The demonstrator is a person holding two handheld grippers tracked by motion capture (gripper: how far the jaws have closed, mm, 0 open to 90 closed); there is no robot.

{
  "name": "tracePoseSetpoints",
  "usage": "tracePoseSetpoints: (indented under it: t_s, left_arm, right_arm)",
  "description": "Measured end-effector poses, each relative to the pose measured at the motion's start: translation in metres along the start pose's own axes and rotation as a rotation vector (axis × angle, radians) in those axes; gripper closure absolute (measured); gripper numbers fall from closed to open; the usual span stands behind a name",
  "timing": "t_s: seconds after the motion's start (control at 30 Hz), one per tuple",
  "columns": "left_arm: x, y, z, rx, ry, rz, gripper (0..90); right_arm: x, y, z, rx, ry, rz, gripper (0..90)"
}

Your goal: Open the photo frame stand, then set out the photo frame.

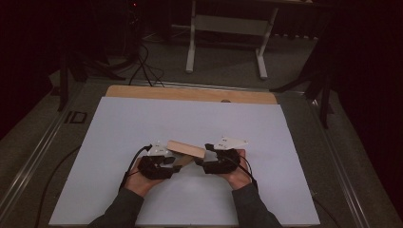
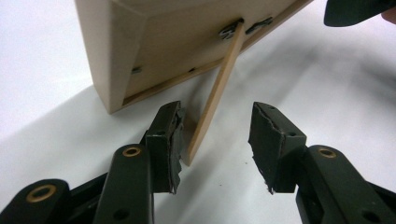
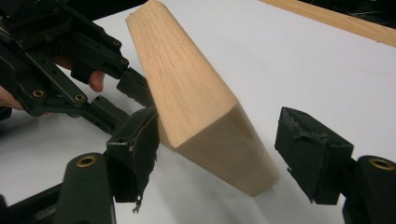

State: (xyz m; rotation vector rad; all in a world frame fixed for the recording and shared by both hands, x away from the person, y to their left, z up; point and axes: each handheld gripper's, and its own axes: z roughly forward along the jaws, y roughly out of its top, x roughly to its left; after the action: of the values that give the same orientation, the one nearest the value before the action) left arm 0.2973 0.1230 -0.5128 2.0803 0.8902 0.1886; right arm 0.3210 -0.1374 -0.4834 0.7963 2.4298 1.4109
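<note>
On the white table (image 1: 142, 123), one wooden frame (image 1: 186, 148) between two open tongs.

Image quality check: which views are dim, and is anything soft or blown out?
High view: dim, surroundings near black, white table sheet greyish. Left gripper view: light wooden picture frame sharp, sheet blown out top left, soft shadow beneath. Right gripper view: wood grain crisp, nearest jaw bases slightly soft.

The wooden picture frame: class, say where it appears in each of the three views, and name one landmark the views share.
High view: wooden picture frame at centre, between the two grippers.
Left gripper view: its back and thin stand, upper left.
Right gripper view: its corner at centre, between the open jaws.
Shared landmark: the white table sheet.
</note>
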Motion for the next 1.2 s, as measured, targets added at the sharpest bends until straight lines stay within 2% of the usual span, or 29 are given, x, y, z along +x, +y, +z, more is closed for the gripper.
tracePoseSetpoints:
  t_s: [0.33,0.5,0.77,0.93,1.2]
  left_arm:
    - [0.0,0.001,-0.004,-0.019,0.015,0.004,53.4]
    - [0.001,0.001,-0.006,-0.03,0.018,-0.003,53.3]
    - [-0.001,0.004,-0.01,-0.037,0.016,0.013,53.0]
    - [-0.001,0.005,-0.012,-0.041,0.015,0.009,51.6]
    - [0.0,0.006,-0.017,-0.055,0.015,0.011,54.3]
  right_arm:
    - [0.002,0.001,-0.005,-0.011,0.016,-0.006,29.6]
    - [0.002,0.002,-0.008,-0.009,0.02,-0.025,29.1]
    - [0.001,0.006,-0.015,-0.029,0.041,-0.029,28.7]
    - [0.002,0.009,-0.02,-0.029,0.061,-0.053,28.7]
    - [-0.003,0.012,-0.032,-0.07,0.067,-0.044,31.6]
